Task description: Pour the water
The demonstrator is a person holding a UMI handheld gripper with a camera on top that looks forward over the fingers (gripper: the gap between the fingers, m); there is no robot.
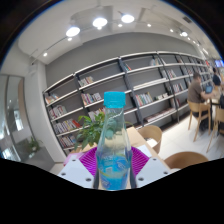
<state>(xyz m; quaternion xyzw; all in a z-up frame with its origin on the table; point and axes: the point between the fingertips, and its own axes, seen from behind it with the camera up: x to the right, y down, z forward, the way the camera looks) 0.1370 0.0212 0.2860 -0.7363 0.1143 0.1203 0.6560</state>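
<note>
I have one bottle (114, 140) in my claw (113, 172). It has a blue cap and stands straight up between the two pink pads (85, 160), which sit tight on both its sides, so I think the claw is holding it. The bottle looks lifted, with the room far behind it.

I think this is the carry step: the bottle is picked up, but no water is going out yet. Next I need something to pour into, then tip the bottle slowly over it. I cannot see a cup or glass anywhere ahead of the claw. The cap looks like it is on, but I am not sure from here.

Counting: one bottle, one cap, two pads. Just behind the bottle is one green plant (92, 127). Far beyond are long bookshelves (130, 85), some chairs (150, 135) and a person (200, 95) sitting off to the right.
</note>
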